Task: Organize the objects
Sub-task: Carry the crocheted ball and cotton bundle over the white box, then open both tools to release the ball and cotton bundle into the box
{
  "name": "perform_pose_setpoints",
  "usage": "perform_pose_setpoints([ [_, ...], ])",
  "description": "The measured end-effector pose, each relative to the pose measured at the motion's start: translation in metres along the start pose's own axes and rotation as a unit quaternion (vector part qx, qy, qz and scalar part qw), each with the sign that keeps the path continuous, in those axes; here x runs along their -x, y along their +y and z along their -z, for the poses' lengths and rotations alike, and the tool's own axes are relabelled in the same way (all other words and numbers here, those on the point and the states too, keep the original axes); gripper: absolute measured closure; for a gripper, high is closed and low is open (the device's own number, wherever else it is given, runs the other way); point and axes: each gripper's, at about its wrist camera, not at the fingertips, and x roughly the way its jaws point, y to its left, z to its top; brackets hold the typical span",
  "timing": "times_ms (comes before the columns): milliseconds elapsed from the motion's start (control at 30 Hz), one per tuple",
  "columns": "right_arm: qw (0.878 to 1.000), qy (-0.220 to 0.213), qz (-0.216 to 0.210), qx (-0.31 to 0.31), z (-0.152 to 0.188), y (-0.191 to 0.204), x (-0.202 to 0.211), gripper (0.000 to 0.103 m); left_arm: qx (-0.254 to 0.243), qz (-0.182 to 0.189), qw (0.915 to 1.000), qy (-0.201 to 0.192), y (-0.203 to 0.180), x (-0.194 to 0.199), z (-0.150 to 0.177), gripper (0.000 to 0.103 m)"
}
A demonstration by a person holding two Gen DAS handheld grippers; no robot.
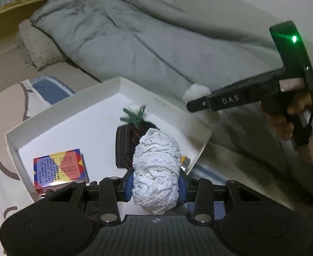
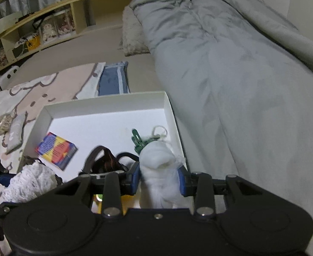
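Grey bedding [image 2: 231,68] fills the bed behind a white tray [image 1: 71,115]. Tilted steeply down over the tray's 6 o'clock edge, the left tool [image 1: 156,188] clamps a white crocheted bundle [image 1: 156,170] between its blue pads. At 3 o'clock in the left wrist view, a hand [image 1: 301,117] grips the right tool [image 2: 159,180], which pinches a white cotton wad [image 2: 158,162]. Inside the tray lie a colourful card box [image 1: 60,168], a dark pouch [image 1: 126,147] and green clips [image 2: 140,141].

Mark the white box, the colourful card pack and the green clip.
white box [image 2: 105,104]: right wrist view, far wall.
colourful card pack [image 1: 60,167]: left wrist view, top face.
green clip [image 2: 137,137]: right wrist view, clip body.
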Motion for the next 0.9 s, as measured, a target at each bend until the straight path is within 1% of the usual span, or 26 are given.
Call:
perform_pose_setpoints([
  [100, 1.0, 0.008, -0.001, 0.0, 0.003, -0.001, -0.007, 0.066, -0.008, -0.011, 0.9997, 0.021, 0.002, -0.01, 0.002, 0.062],
  [167, 1.0, 0.017, -0.002, 0.003, 0.006, -0.001, -0.016, 0.066, -0.01, -0.013, 0.9993, 0.033, 0.006, -0.016, 0.005, 0.062],
  [233, 1.0, 0.021, -0.004, 0.006, 0.008, 0.0, -0.02, 0.066, -0.011, -0.014, 0.999, 0.042, 0.008, -0.019, 0.008, 0.062],
  [300, 1.0, 0.022, -0.003, 0.008, 0.008, 0.0, -0.022, 0.066, -0.008, -0.017, 0.9988, 0.046, 0.01, -0.024, 0.012, 0.059],
  [367, 1.0, 0.02, -0.002, 0.018, 0.009, 0.002, -0.024, 0.06, 0.002, -0.022, 0.9987, 0.047, 0.013, -0.026, 0.014, 0.042],
  [400, 1.0, 0.019, 0.0, 0.022, 0.009, 0.003, -0.025, 0.053, 0.006, -0.022, 0.9988, 0.044, 0.013, -0.026, 0.015, 0.04],
  [433, 0.999, 0.018, 0.012, 0.029, 0.01, 0.005, -0.026, 0.049, 0.01, -0.023, 0.9988, 0.042, 0.013, -0.024, 0.015, 0.039],
  [467, 0.999, 0.018, 0.012, 0.029, 0.01, 0.005, -0.026, 0.045, 0.011, -0.023, 0.9988, 0.041, 0.013, -0.023, 0.015, 0.039],
  [667, 0.999, 0.028, 0.015, 0.014, 0.013, 0.001, -0.021, 0.045, 0.003, -0.024, 0.9988, 0.041, 0.007, -0.013, 0.014, 0.039],
  [900, 0.999, 0.029, 0.018, 0.016, 0.015, 0.003, -0.011, 0.046, 0.008, -0.025, 0.999, 0.036, 0.003, -0.002, 0.013, 0.039],
])
